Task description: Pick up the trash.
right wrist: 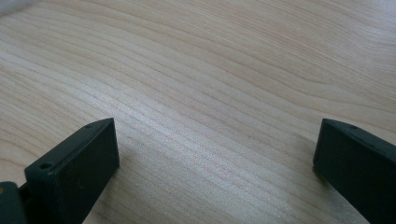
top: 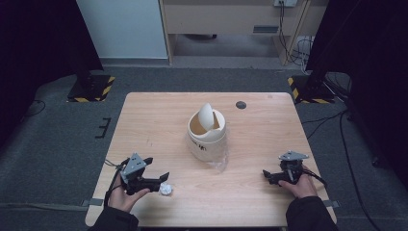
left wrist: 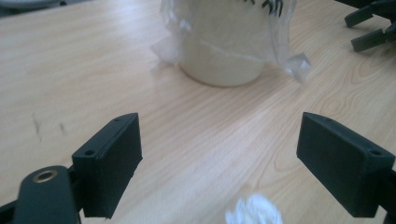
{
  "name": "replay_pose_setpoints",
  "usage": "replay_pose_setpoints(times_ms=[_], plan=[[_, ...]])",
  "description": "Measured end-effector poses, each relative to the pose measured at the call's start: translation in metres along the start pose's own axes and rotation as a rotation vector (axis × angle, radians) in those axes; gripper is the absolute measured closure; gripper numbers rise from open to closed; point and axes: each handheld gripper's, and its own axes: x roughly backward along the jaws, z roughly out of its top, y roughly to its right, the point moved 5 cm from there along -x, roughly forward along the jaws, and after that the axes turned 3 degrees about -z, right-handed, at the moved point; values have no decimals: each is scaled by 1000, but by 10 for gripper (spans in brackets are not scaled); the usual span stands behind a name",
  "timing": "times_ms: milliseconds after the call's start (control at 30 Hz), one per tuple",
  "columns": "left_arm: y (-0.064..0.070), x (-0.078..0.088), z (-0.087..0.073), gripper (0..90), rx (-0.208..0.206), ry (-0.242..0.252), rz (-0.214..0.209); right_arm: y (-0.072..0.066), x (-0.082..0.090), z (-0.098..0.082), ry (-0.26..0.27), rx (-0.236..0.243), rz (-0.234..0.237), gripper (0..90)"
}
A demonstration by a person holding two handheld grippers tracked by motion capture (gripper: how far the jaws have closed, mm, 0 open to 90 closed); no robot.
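**Inspector:** Report the object nearest your jaws.

**Operator:** A small crumpled white wad [top: 166, 188], paper or tissue by the look of it, irregular and creased. It lies on the tabletop [top: 159, 120] near the front edge, just beside the tips of my left gripper [top: 155, 173], at about 4 o'clock from them. In the left gripper view the wad [left wrist: 254, 211] sits low in frame between my two jaws, blurred, not touched by either.

**Inspector:** State of the left jaws?

**Operator:** Spread wide, nothing between them but bare wood and that wad. My left hand [top: 126, 196] holds the gripper low over the tabletop.

**Inspector:** And the right?

**Operator:** My right gripper [top: 270, 176] is also spread wide, holding nothing. It sits toward the right front of the tabletop, well apart from the wad, in my right hand [top: 302, 185]. Its own view shows wood grain between the jaws.

**Inspector:** Anything else on the surface?

**Operator:** A cream-white bin [top: 207, 134] stands upright at the centre, at 12 o'clock from the midpoint between my grippers. Its swing lid [top: 207, 117] is tilted up on edge. A clear plastic liner [top: 219, 162] bunches around its base; in the left gripper view that liner [left wrist: 299, 63] shows crinkled at both sides. A dark round mark [top: 241, 105] lies at 1 o'clock from the bin.
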Motion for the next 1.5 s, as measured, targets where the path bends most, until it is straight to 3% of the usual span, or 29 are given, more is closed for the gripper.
replay_pose_setpoints(times_ms=[33,167,367,533,800,1500], plan=[[-1,5,-10,142,18,-23,8,0,0,0,0,0,0,5],[0,8,-23,179,-6,-71,9,0,0,0,0,0,0,5],[6,0,-30,180,-53,-141,-18,0,0,0,0,0,0,5],[13,-6,-34,211,-63,-197,-59,0,0,0,0,-1,0,5],[12,-17,-41,254,-100,-289,-51,0,0,0,1,0,0,5],[21,-28,-48,428,-121,-390,-98,0,0,0,1,1,0,5]])
